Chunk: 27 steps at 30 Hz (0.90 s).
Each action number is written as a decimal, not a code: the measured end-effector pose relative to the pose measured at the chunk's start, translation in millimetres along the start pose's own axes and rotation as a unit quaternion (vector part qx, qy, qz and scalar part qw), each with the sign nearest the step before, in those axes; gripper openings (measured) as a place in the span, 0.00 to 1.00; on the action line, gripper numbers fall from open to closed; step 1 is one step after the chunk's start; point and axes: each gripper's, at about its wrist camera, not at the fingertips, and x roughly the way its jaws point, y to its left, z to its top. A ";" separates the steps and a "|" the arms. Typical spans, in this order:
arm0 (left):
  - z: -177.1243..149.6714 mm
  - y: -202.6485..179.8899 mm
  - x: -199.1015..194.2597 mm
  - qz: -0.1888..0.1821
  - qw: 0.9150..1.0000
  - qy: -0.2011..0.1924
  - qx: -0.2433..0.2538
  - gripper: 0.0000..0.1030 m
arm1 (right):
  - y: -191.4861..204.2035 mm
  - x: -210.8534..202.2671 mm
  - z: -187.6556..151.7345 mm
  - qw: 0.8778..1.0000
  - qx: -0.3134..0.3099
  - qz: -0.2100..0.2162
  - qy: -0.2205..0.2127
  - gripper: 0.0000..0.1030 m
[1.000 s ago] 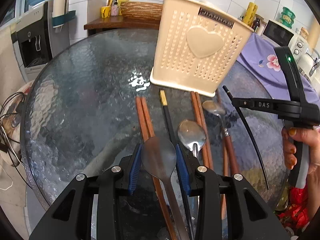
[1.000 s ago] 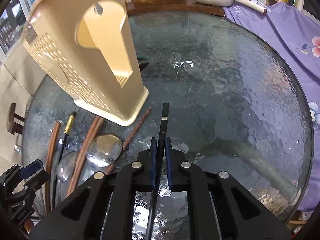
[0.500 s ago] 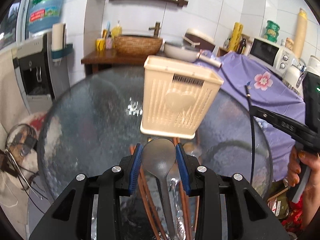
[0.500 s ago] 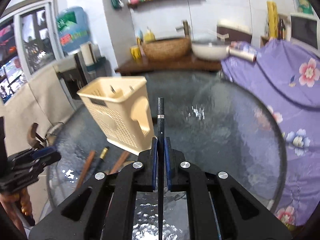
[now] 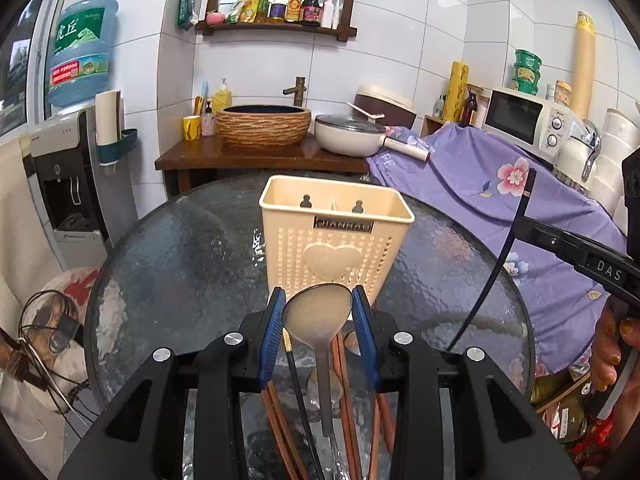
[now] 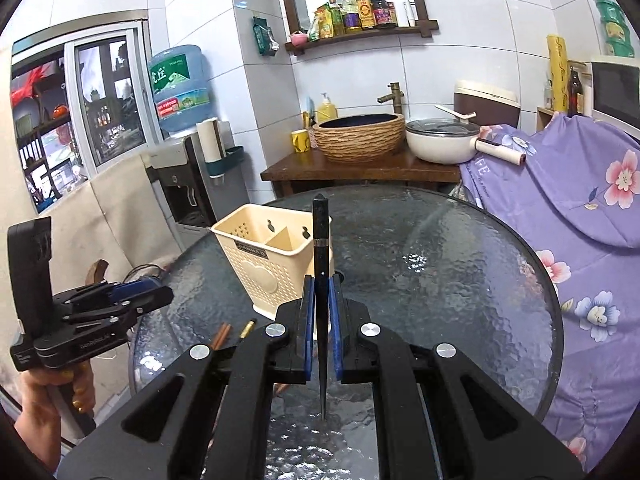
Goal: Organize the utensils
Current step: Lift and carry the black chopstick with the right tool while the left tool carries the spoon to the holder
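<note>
A cream perforated utensil holder (image 5: 335, 232) with two compartments stands on the round glass table (image 5: 176, 272); it also shows in the right wrist view (image 6: 272, 264). My left gripper (image 5: 318, 312) is shut on a metal spoon (image 5: 318, 320), held in the air in front of the holder, bowl up. My right gripper (image 6: 321, 292) is shut on a black chopstick (image 6: 321, 248), pointing upward, to the right of the holder. The chopstick also shows in the left wrist view (image 5: 508, 248). Brown chopsticks (image 5: 280, 428), a black chopstick (image 5: 298, 380) and spoons (image 5: 352, 340) lie on the table below my left gripper.
A purple floral cloth (image 5: 472, 188) covers a counter right of the table. Behind the table stand a wooden stand with a woven basin (image 5: 264, 126) and a white pan (image 5: 348, 134). A water dispenser (image 5: 68, 168) is at the left.
Both grippers have risen from the table and tilted up, the left lifting the spoon and the right lifting the black chopstick. The holder now looks farther away and lower.
</note>
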 end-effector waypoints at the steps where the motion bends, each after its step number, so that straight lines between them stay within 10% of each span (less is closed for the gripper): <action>1: 3.1 0.3 0.1 0.000 1.000 -0.002 0.000 0.32 | 0.7 0.9 2.3 1.000 -0.001 0.004 0.000 0.08; 18: 163.9 11.8 -1.6 0.047 0.992 -0.113 -0.028 0.32 | 30.3 -20.2 151.3 0.995 -0.008 0.053 -0.086 0.08; 27: 155.5 11.1 46.0 0.064 0.992 -0.102 -0.031 0.32 | 25.6 40.0 151.1 0.998 0.009 0.021 -0.064 0.08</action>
